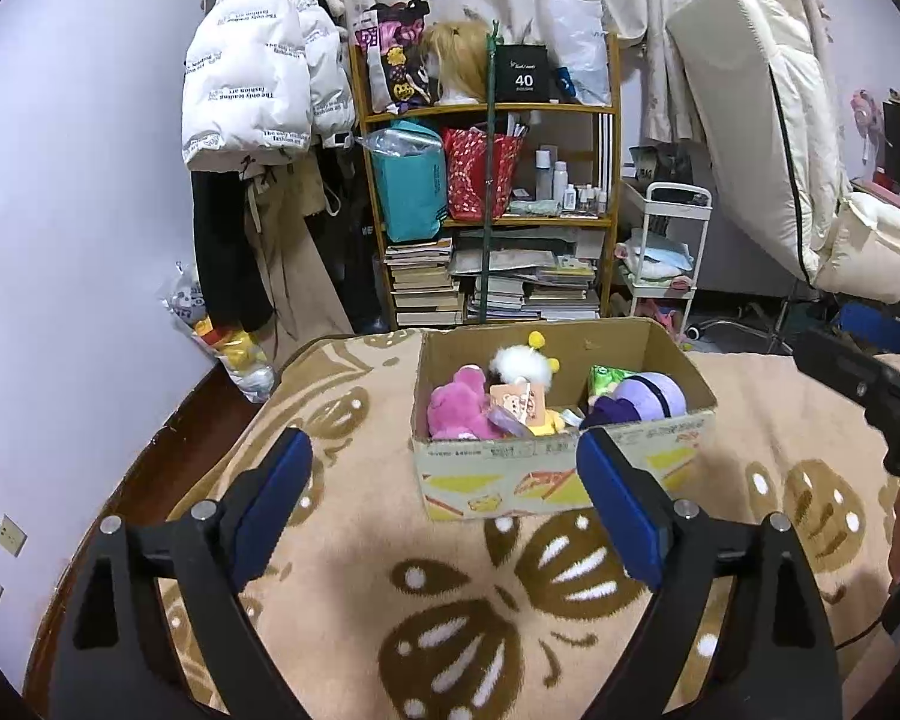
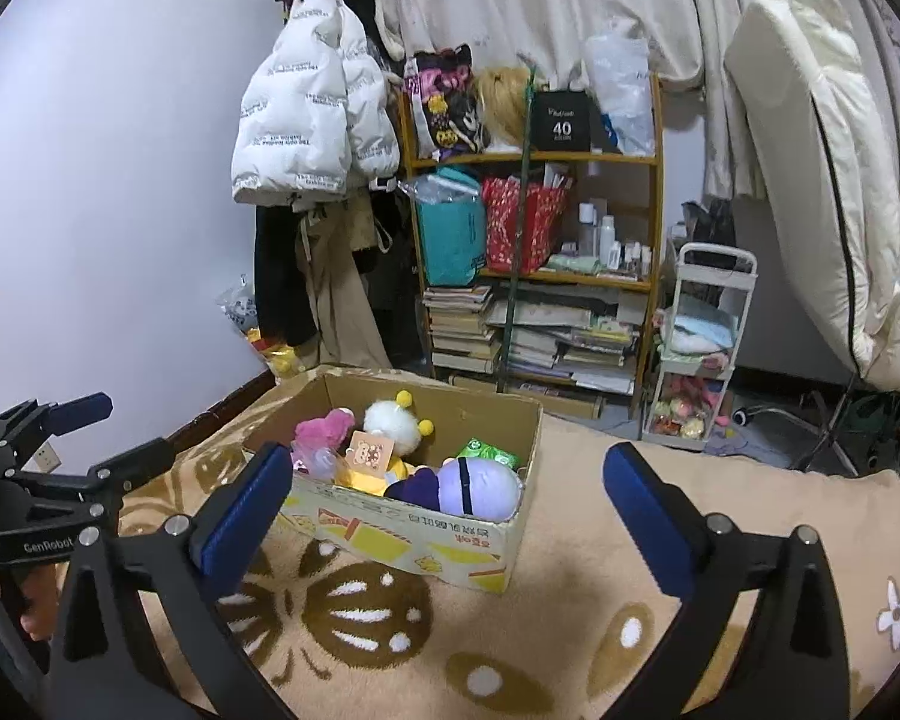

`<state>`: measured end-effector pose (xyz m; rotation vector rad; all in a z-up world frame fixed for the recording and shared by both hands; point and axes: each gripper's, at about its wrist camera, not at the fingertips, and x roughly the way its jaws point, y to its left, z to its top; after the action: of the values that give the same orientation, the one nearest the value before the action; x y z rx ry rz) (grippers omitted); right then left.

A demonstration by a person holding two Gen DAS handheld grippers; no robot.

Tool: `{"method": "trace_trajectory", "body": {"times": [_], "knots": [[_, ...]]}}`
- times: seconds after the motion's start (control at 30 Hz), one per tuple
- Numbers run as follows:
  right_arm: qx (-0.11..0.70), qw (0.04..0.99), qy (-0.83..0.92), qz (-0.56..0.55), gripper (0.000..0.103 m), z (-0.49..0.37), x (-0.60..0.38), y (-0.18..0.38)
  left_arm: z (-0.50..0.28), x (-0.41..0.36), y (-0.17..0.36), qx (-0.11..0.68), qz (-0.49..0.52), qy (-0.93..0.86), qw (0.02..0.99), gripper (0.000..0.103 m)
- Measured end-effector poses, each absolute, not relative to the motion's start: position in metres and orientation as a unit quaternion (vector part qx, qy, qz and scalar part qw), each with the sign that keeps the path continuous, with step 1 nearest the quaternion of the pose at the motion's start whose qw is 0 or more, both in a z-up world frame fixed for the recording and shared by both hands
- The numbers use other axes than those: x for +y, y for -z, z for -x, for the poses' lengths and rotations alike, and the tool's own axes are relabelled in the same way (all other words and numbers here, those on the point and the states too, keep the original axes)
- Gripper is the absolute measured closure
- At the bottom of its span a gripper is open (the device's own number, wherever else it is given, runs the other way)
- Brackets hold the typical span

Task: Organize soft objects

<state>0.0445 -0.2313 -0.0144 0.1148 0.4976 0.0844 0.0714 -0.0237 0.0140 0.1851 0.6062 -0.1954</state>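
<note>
Plush toys (image 1: pixel 498 402) fill cardboard box (image 1: pixel 564 474) ahead of left tongs (image 1: pixel 444 468), right tongs (image 2: pixel 441 480); both wide open, seemingly empty

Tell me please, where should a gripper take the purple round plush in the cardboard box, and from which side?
Grip the purple round plush across its pale rounded body, coming from above through the open top of the cardboard box. The box walls block any sideways approach, and the bulging body lies uppermost at the near corner. Both grippers are open and empty.
</note>
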Motion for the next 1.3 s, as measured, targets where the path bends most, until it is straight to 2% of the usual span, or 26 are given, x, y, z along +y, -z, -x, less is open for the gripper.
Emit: {"method": "trace_trajectory", "body": {"times": [0.27,0.33,0.47,1.3], "knots": [[0.245,0.968,-0.035,-0.041,0.000,-0.016,-0.228,0.008,-0.043,-0.019,-0.020,0.281,-0.093,0.088,0.951,0.013],[0.242,0.969,-0.033,-0.038,0.000,-0.009,-0.228,0.005,-0.038,-0.015,-0.021,0.279,-0.085,0.085,0.953,0.008],[0.238,0.970,-0.036,-0.047,0.000,0.001,-0.228,0.004,-0.027,-0.004,-0.025,0.254,-0.074,0.072,0.962,0.007],[0.256,0.965,-0.020,-0.056,0.000,-0.002,-0.231,0.023,-0.051,0.009,-0.003,0.274,-0.062,0.044,0.959,0.007]]}}
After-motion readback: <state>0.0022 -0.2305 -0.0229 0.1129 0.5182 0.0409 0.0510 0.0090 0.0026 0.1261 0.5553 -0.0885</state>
